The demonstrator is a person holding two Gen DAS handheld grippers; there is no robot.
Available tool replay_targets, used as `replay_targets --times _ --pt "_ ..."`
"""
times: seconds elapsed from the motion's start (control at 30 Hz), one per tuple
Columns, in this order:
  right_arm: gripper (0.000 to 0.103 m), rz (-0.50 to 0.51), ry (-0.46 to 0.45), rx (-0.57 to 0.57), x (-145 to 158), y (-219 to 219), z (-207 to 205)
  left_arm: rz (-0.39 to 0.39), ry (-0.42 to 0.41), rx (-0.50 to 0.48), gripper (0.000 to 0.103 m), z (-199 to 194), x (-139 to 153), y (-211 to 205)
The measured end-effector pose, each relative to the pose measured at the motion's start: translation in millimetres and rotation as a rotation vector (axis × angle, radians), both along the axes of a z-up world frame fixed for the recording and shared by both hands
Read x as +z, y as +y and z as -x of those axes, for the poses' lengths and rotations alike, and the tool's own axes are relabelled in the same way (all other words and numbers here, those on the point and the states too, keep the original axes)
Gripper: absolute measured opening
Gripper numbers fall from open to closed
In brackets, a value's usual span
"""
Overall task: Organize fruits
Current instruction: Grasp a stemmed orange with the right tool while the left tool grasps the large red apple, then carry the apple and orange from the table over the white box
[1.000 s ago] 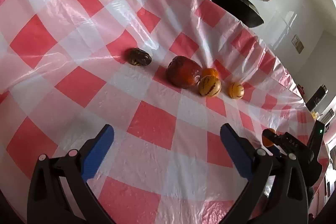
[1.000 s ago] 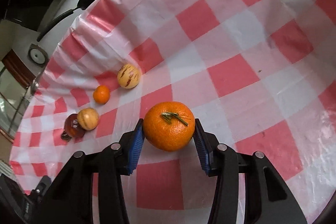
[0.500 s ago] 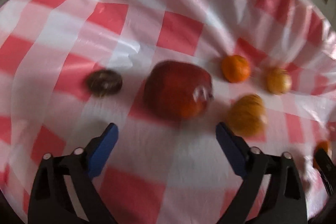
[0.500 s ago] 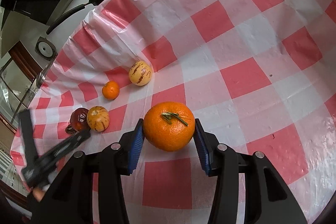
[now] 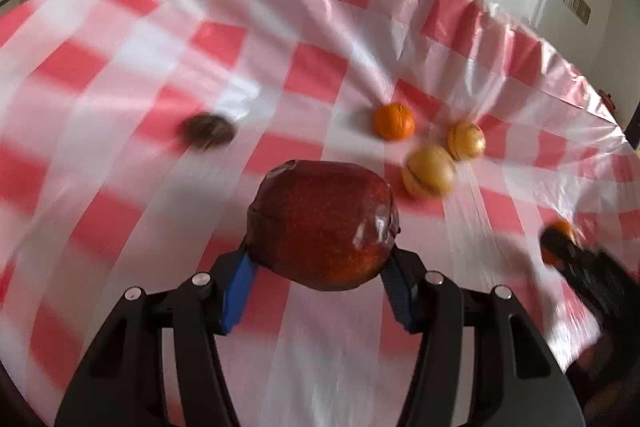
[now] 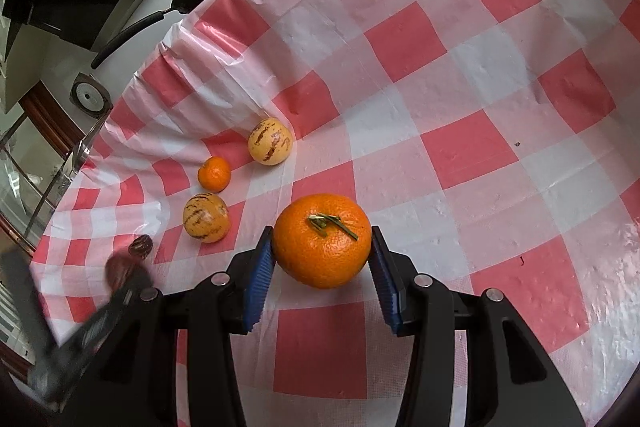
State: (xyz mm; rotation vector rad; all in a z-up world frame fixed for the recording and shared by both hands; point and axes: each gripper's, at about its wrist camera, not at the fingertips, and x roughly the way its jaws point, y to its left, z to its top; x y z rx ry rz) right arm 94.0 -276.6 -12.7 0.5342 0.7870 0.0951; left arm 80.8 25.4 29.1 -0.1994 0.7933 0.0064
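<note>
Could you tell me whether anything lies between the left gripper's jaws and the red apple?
Nothing visible does. The left gripper has just been closing, and the apple sits between the jaws with both blue pads against its sides.

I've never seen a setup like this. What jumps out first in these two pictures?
Two big fruits sit between blue-padded tongs: a dark red apple in the left tongs, whose jaws have just been closing, and a large orange with a green stem clamped in the right tongs. Behind them, on the red-and-white checked tablecloth, lie a small mandarin and two striped yellow fruits.
</note>
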Motion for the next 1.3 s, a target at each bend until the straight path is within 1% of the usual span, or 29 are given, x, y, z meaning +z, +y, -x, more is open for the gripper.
replay_targets --times 0.13,0.2,0.27,0.43,0.53,0.63,0.67,0.73,0.77,0.8,0.93,1.07,1.3 --pt "0.046 0.001 0.002 -0.002 0 0 0 0.041 -0.008 0.044 0.057 37 -5 10" --pt "0.046 -0.001 -0.001 0.001 0 0 0 0.038 -0.02 0.054 0.057 43 -4 11" --pt "0.046 0.001 0.002 -0.004 0 0 0 0.035 -0.032 0.058 0.057 48 3 11" --pt "0.046 -0.002 0.004 -0.012 1 -2 -1 0.061 -0.035 0.087 0.057 66 5 21" --pt "0.046 0.001 0.016 -0.009 0 -2 -2 0.053 -0.049 0.106 0.057 83 11 23" --pt "0.046 0.014 0.057 0.027 -1 3 -4 0.056 -0.046 0.11 0.057 107 18 26" --pt "0.046 0.024 0.064 0.023 1 5 3 0.05 -0.049 0.107 0.057 117 21 27" --pt "0.046 0.004 0.06 0.024 3 11 21 0.023 -0.058 0.105 0.057 133 25 29" --pt "0.046 -0.017 0.052 0.043 6 19 35 0.008 -0.062 0.104 0.057 142 26 31" --pt "0.046 -0.011 0.048 0.062 8 28 47 -0.008 -0.059 0.103 0.057 151 26 34" --pt "0.046 0.004 0.021 0.135 18 62 95 -0.025 -0.053 0.101 0.057 180 23 48" --pt "0.046 0.005 0.006 0.214 27 93 132 -0.028 -0.045 0.12 0.057 207 16 67" --pt "0.046 0.177 -0.065 0.359 45 154 179 -0.021 -0.045 0.152 0.057 247 5 96"
